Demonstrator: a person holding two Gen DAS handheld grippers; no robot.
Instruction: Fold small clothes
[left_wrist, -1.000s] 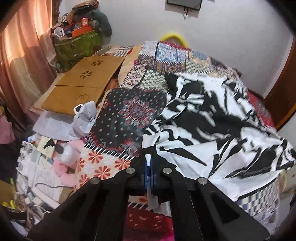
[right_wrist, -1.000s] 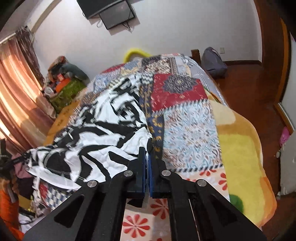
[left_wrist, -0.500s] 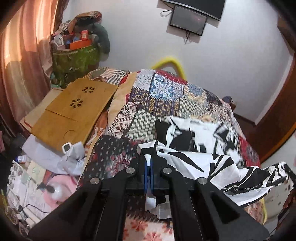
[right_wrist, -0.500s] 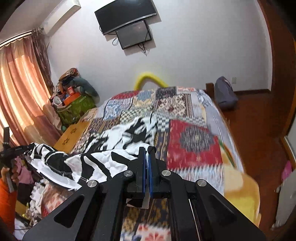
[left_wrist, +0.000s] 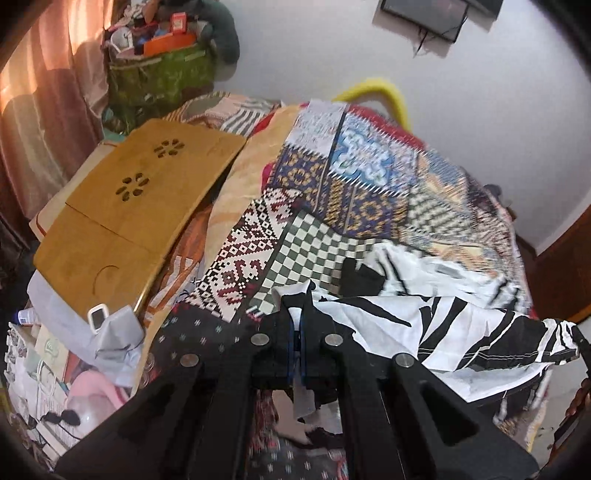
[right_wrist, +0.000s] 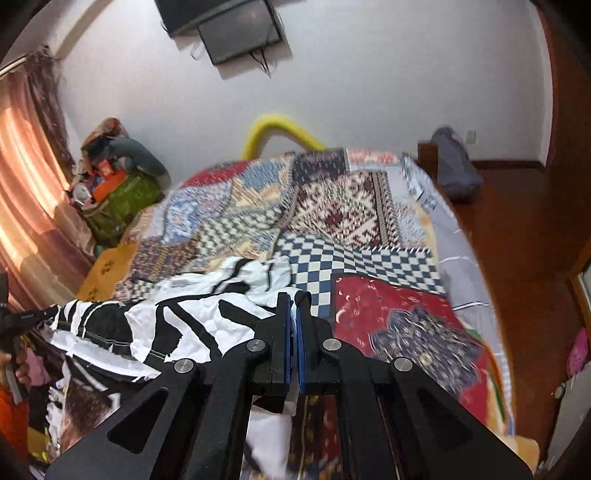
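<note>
In the left wrist view, the left gripper (left_wrist: 298, 325) was clamped on a corner of the garment (left_wrist: 443, 325), lifted above the quilt (left_wrist: 332, 192). In the right wrist view, the right gripper (right_wrist: 294, 328) pinched another corner of the garment (right_wrist: 177, 321), which hung across the quilt (right_wrist: 369, 236).

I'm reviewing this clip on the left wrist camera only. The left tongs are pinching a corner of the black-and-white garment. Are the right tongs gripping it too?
Observer: Yes. In the right wrist view the right tongs are shut on another corner of the black-and-white garment.
Operator: What is on the bed beyond that corner? The cloth blocks my view there.
Observer: Only the patchwork quilt. Its blue checked patch and its red patch show uncovered to the right of the garment, out to the bed's edge.
</note>
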